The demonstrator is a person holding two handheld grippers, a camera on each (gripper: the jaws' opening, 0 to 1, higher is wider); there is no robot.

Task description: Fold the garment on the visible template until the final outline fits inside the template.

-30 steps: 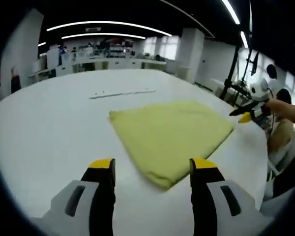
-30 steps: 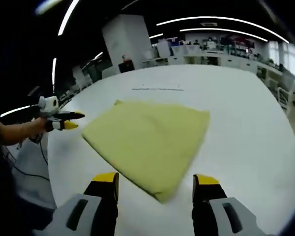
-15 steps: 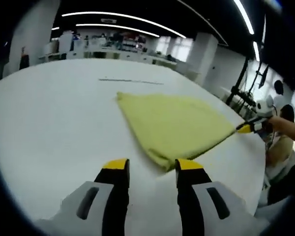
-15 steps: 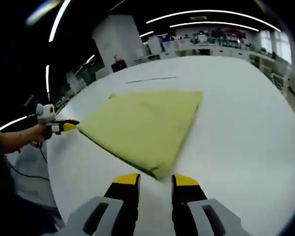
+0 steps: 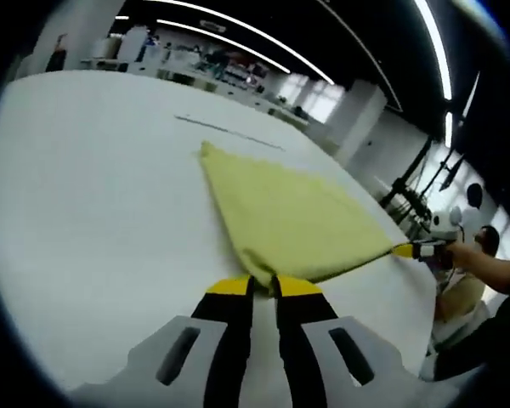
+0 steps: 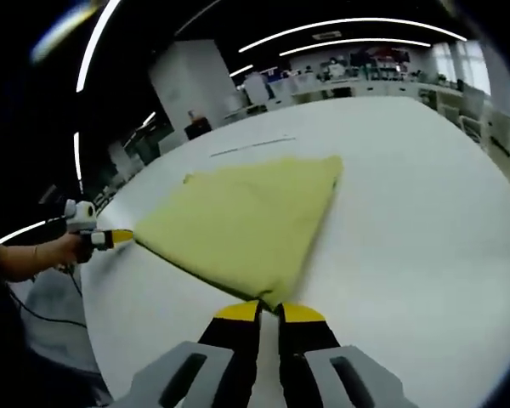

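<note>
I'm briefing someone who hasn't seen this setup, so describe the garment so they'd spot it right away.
Start from the big white table. On it lies the yellow garment, folded flat into a rough triangle. It is the one coloured thing on the white surface, and the left gripper and right gripper each pinch one of its corners.

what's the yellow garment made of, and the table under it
The yellow garment looks like soft matte fabric, maybe knit or fleece: it lies limp, with thick rounded fold edges and no shine. The table looks like a smooth, hard white surface, possibly laminate or a taut white cover; the views cannot settle which.
</note>
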